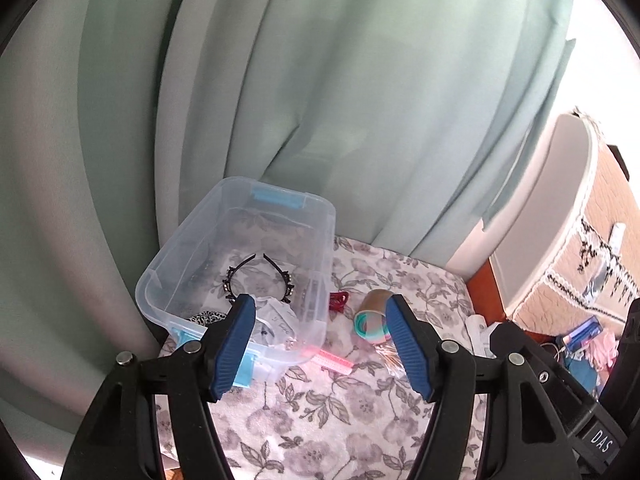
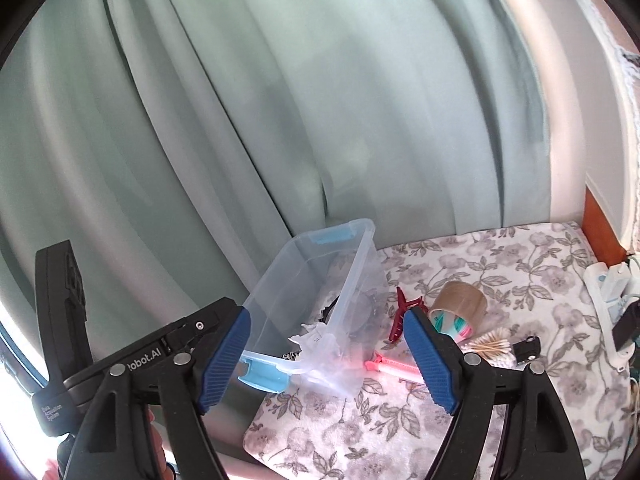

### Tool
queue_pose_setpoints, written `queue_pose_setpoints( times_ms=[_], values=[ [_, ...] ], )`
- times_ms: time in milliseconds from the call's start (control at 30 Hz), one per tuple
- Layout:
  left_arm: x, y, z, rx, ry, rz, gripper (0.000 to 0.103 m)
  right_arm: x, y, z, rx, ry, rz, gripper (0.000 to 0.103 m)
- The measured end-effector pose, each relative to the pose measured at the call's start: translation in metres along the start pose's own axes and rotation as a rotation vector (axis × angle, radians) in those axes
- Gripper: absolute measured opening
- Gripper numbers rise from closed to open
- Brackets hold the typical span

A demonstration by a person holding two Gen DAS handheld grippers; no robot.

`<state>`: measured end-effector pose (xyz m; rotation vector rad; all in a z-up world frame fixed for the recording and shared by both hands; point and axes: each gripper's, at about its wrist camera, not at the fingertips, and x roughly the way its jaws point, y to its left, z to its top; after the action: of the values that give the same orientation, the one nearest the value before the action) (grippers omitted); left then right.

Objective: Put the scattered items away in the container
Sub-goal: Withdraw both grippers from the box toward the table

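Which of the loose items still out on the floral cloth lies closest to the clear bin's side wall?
The dark red hair clip: it sits right beside the bin. The tape roll, cotton swabs and pink stick lie farther out.

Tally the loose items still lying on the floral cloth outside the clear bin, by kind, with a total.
Red claw hair clip: 1
Roll of brown tape: 1
Bundle of cotton swabs: 1
Pink stick-shaped item: 1
Small black clip: 1
Total: 5, all on the floral cloth outside the clear bin.
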<state>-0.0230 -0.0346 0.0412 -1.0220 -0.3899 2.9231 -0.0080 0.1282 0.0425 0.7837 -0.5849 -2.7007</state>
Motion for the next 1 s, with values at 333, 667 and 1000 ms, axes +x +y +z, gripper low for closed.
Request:
queue_pose_setpoints(
  times_ms=[333, 667, 1000],
  values=[
    [0.003, -0.046, -0.014, 0.108, 0.042, -0.019, 0.075, -0.03, -0.047, -0.007, 0.096, -0.032, -0.047, 0.086],
    [0.031, -0.062, -0.032, 0.142, 0.133, -0.006, 0.075, -0.035, -0.093, -0.019, 0.176, -0.009, -0.118, 0.092],
    [0.075, -0.066, -0.058, 0.164, 0.254, 0.011, 0.075, -0.012, -0.126, -0.037, 0.25, 0.079, -0.186, 0.092]
  ],
)
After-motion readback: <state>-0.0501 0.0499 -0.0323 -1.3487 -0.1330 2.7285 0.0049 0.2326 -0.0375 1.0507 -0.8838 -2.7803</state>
